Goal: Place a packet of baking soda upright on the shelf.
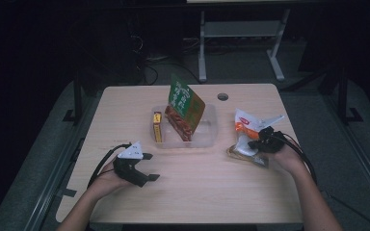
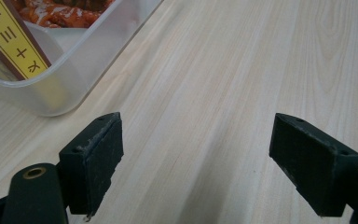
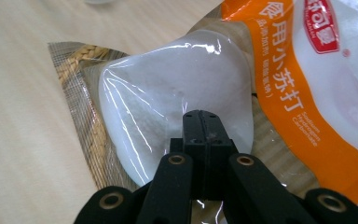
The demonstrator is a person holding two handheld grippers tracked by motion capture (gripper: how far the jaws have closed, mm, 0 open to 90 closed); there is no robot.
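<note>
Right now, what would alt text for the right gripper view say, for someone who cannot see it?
The right tongs, two black jaws pressed together, are shut on a clear plastic bag of white powder with an orange label. The bag lies over a flat brown packet with a wheat print on the pale wooden table.

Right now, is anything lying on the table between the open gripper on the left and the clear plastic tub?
No. In the high view, only bare wooden table lies between the left gripper and the clear tub.
</note>
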